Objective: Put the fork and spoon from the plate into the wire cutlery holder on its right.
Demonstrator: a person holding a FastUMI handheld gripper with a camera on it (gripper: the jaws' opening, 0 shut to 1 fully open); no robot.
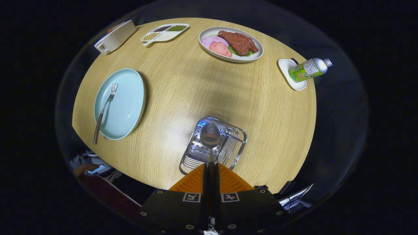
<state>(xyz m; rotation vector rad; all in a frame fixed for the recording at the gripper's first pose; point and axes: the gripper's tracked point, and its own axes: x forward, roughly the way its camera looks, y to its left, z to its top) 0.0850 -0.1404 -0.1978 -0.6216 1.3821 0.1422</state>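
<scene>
My gripper (211, 168) is shut on the spoon's dark handle, both orange fingers (192, 181) pressing it from either side. The spoon (210, 135) points forward, its steel bowl hanging over the wire cutlery holder (238, 148), which stands just ahead of the fingers near the table's front edge. To the holder's left lies the light blue plate (125, 107). On that plate rests the fork (104, 109), tines pointing away, its brown handle reaching past the plate's near rim.
At the round wooden table's far side sit a white plate of meat and sliced food (230, 44), a divided dish of beans (165, 32) and a white box (116, 36). At the far right a green bottle (308, 69) lies across a small white dish (290, 73).
</scene>
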